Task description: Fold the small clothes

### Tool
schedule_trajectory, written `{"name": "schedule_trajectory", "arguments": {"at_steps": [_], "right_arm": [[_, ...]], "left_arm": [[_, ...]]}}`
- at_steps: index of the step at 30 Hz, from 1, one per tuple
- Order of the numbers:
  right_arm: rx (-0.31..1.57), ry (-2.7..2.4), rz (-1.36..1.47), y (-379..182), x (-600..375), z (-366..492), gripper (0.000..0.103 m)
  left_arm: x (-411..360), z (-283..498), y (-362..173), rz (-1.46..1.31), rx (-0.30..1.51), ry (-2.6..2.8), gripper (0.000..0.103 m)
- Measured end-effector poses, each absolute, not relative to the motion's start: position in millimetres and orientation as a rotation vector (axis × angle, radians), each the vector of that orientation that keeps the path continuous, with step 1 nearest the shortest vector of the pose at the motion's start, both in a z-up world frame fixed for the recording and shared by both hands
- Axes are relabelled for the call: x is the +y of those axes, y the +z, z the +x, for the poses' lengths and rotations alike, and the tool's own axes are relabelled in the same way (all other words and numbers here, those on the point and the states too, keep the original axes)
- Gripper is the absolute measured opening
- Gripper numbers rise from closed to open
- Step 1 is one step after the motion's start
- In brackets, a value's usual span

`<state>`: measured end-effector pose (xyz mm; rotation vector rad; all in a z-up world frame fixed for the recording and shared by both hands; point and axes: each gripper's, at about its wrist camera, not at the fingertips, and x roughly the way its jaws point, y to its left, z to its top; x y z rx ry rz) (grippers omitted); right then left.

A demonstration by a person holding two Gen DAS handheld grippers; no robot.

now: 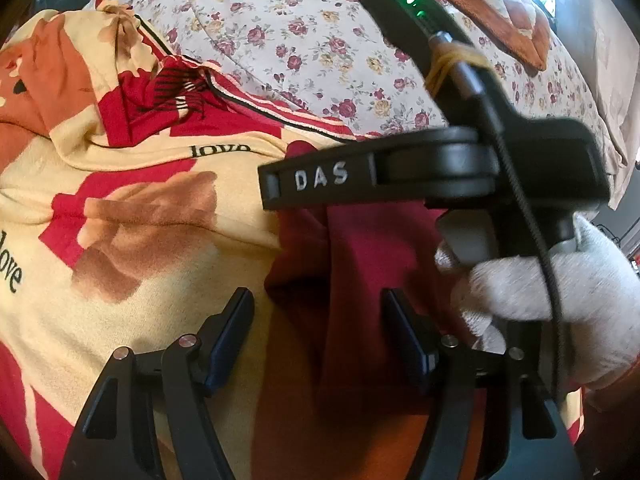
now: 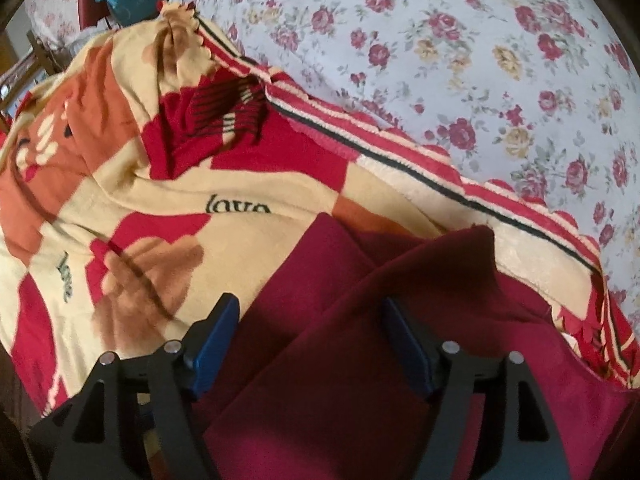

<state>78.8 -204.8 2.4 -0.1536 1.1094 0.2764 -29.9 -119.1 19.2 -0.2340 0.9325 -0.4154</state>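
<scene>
- Maroon garment [image 2: 360, 320] is lying partly folded on the love-print blanket [image 2: 132, 200], which is covering the near side of the bed; the floral sheet [image 2: 480, 60] is showing beyond the blanket's striped edge.
- Right gripper [image 2: 312, 340] is hanging over the garment, fingers [image 2: 218, 332] spread wide, nothing pinched between them.
- Left gripper [image 1: 320, 336] is hovering at the garment's edge beside the blanket, fingers [image 1: 232, 332] spread, gripping nothing.
- Risk: soft blanket under the garment is bunching easily, so a low pinch is likely catching blanket pile along with the maroon cloth.
- Risk: the loose fold is likely sliding open if only one layer is taken.
- Left wrist view alone is showing the right gripper's body and the white-gloved hand [image 1: 560, 292] holding it.
- Right wrist view alone is showing the garment's diagonal fold and far corner.
</scene>
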Motion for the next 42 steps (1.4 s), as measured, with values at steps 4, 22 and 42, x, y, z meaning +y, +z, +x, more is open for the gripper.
{"name": "schedule_trajectory", "arguments": {"at_steps": [4, 22, 42], "right_arm": [[1.084, 0.275, -0.178, 3, -206, 75, 0.058], [1.077, 0.426, 0.172, 46, -269, 62, 0.018], [1.209, 0.285, -0.105, 9, -229, 97, 0.064]], "left_arm": [[-119, -30, 20, -0.242, 0.934, -0.428, 0.048], [-112, -15, 31, -0.424, 0.84, -0.61, 0.009], [-125, -25, 21, -0.299, 0.874, -0.578, 0.01]]}}
